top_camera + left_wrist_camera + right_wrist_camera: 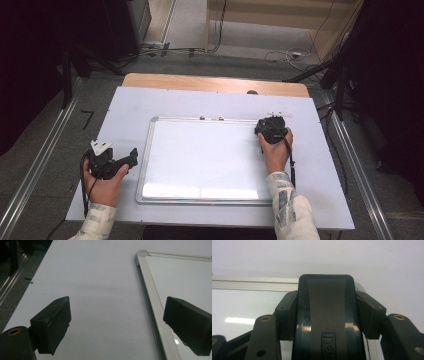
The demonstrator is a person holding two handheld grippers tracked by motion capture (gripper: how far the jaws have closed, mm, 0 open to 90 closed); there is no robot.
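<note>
A white whiteboard with a silver frame lies flat on the pale table. At its far right corner, my right gripper points down at the board. In the right gripper view that gripper is shut on a black eraser, with a jaw pressed against each side and the board's frame just beyond. My left gripper rests at the board's left edge. Its jaws stand wide open with nothing between them, one over the table and one over the frame.
Two small dark magnets sit on the board's far frame. A thin white object lies just beyond my right gripper. A wooden strip forms the table's far edge. Metal rails and floor cables surround the table.
</note>
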